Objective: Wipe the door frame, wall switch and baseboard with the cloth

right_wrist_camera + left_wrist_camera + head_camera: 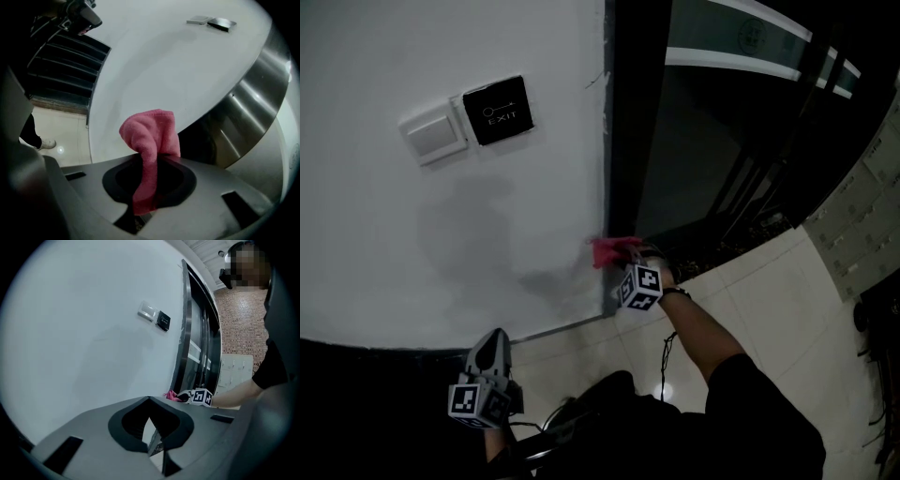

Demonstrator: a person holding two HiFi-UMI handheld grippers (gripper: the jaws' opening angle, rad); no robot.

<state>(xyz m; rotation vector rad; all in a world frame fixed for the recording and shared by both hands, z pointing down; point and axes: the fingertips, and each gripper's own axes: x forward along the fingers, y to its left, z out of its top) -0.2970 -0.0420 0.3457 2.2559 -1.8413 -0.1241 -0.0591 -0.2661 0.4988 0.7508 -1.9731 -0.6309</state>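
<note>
A: Right claw [147, 187], state to be logged?

B: Closed on the pink cloth [152, 136]. A narrow strand is pinched between the jaws, and a bunched fold stands up beyond the tips.

A: Cloth position?

B: Low down at the edge of the white wall [487, 234], where it meets the door frame [623, 112]. In the head view the cloth [614, 250] is seen at that corner, above the pale floor tiles [750, 300], with the right claw [623, 261] just behind it. Contact with the frame cannot be settled. In the right gripper view the frame [253, 98] is shown as brushed metal just right of the fold.

A: Left claw [149, 401]?

B: Jaws are drawn together at the tips and nothing is held. It is held low [495, 342], well apart from the cloth and pointed at the wall. The cloth [171, 395] is seen small from its camera, beside the other gripper's marker cube [203, 397].

A: Wall switch?

B: A white rocker switch [434, 133] is noted high on the wall, touching a black exit plate [498, 111] on its frame side. Both are well above the cloth. A thin grey strip [558, 329] is recorded at the foot of the wall, below the cloth.
</note>
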